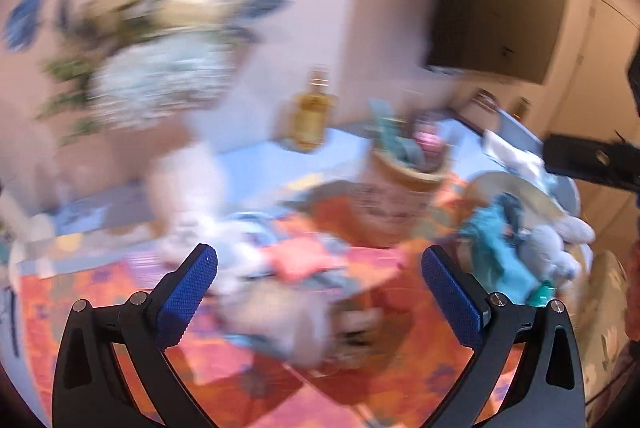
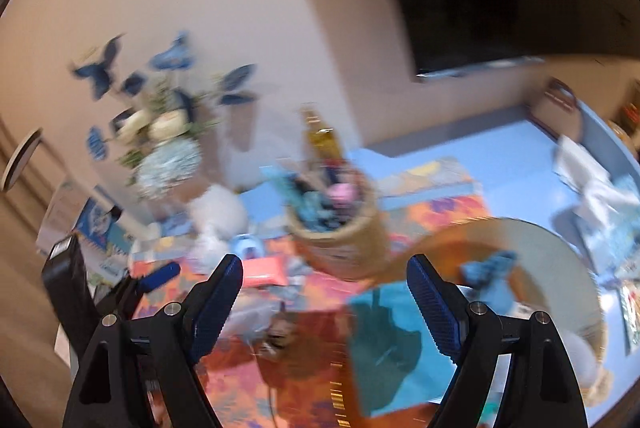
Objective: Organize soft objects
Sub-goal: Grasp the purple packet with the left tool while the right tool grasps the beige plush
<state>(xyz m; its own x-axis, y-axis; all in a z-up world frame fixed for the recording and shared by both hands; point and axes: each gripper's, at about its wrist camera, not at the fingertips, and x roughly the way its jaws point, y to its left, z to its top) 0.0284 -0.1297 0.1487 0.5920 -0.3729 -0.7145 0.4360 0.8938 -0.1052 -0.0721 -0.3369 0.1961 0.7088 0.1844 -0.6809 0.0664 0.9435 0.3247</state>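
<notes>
Both views are motion-blurred. My left gripper (image 1: pixel 319 262) is open and empty above a blurred grey-white soft toy (image 1: pixel 288 320) on the orange patterned cloth (image 1: pixel 400 380). A coral soft piece (image 1: pixel 298 262) lies just beyond it. A round shallow basket (image 1: pixel 532 200) at the right holds teal cloth (image 1: pixel 500 252) and a grey plush (image 1: pixel 556 252). My right gripper (image 2: pixel 325 274) is open and empty above the cloth (image 2: pixel 240 388). A teal cloth (image 2: pixel 392 344) lies between its fingers, beside the shallow basket (image 2: pixel 560 260). A tall woven basket (image 2: pixel 340 228) holds teal and pink soft items.
A glass bottle of yellow liquid (image 1: pixel 310 116) stands behind the tall basket (image 1: pixel 400 196). A vase of flowers (image 1: pixel 160 68) and a white plush (image 1: pixel 188 188) stand at the left. White cloths (image 2: pixel 592 188) lie at the table's right edge. The left gripper shows in the right wrist view (image 2: pixel 120 288).
</notes>
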